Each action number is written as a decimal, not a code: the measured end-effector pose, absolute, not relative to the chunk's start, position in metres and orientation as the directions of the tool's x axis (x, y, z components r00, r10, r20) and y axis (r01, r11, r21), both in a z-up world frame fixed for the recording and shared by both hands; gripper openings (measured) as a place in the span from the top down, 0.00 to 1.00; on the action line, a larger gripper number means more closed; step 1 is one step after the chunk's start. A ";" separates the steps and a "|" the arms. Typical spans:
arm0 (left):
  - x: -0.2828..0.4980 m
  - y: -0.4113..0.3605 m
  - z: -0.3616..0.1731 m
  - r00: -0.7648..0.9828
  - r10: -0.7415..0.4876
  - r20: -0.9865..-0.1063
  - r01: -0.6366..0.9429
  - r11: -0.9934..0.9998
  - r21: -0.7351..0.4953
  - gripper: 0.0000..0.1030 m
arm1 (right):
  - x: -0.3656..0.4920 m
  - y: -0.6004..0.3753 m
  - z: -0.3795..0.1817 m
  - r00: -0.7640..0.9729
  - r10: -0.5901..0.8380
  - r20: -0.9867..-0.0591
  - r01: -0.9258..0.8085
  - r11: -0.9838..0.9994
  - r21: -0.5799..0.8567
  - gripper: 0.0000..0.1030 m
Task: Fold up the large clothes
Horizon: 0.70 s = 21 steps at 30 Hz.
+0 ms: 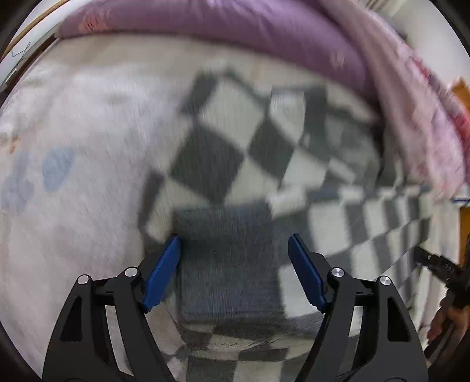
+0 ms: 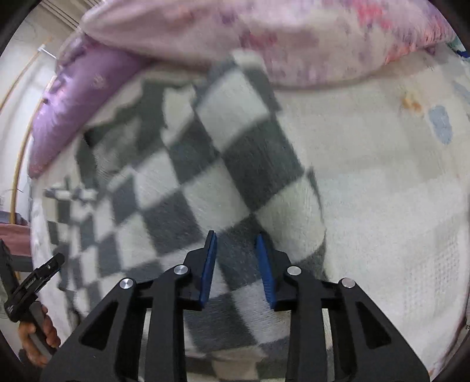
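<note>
A large grey-and-white checkered fleece garment (image 1: 235, 141) (image 2: 182, 188) lies spread and partly bunched on a bed. In the left wrist view, my left gripper (image 1: 234, 238) hovers over a grey patch of it near the lower edge, jaws wide open and nothing pinched between the blue pads. My right gripper (image 2: 235, 235) points down at a rounded fold of the garment, its pads a modest gap apart with cloth showing behind them, not squeezed. Both views are blurred. Each view catches the other gripper at its edge, held by a hand (image 2: 35, 332).
The garment rests on a white fuzzy bed cover (image 1: 73, 205) (image 2: 382, 205) with pale blue shapes. A purple quilt (image 1: 235, 26) (image 2: 73, 97) and a pink floral quilt (image 2: 293, 35) are piled along the far side. A wall and a wooden edge (image 1: 29, 32) show at far left.
</note>
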<state>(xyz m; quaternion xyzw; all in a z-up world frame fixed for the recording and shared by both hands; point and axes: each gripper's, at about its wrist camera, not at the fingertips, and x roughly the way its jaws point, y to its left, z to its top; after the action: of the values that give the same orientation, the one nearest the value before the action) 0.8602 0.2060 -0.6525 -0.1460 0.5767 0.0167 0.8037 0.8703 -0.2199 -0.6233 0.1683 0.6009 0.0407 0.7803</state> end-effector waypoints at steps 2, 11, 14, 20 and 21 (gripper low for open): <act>0.871 0.217 -0.636 0.381 -0.111 -0.918 -0.203 0.958 -0.200 0.25 | 0.878 -0.224 -0.598 0.358 0.226 -0.906 0.130 0.949 0.288 0.48; 0.951 0.246 -0.646 0.345 -0.036 -0.938 -0.250 0.960 -0.129 0.20 | 0.961 -0.239 -0.605 0.375 0.231 -0.898 0.207 0.923 0.324 0.42; 0.965 0.245 -0.663 0.308 -0.013 -0.951 -0.257 0.961 -0.096 0.20 | 0.980 -0.251 -0.629 0.328 0.285 -0.901 0.299 0.873 0.385 0.42; 0.975 0.253 -0.702 0.262 -0.134 -0.956 -0.305 0.928 -0.213 0.64 | 0.985 -0.255 -0.649 0.293 0.277 -0.915 0.313 0.876 0.366 0.77; 0.972 0.255 -0.700 0.274 -0.126 -0.953 -0.317 0.924 -0.214 0.75 | 0.981 -0.255 -0.647 0.314 0.283 -0.906 0.303 0.875 0.378 0.80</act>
<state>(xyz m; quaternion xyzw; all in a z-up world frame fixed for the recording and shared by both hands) 0.9722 0.2549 -0.7000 -0.1849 0.5992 0.0613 0.7766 0.9806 -0.2550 -0.6468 0.2500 0.5857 -0.0063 0.7710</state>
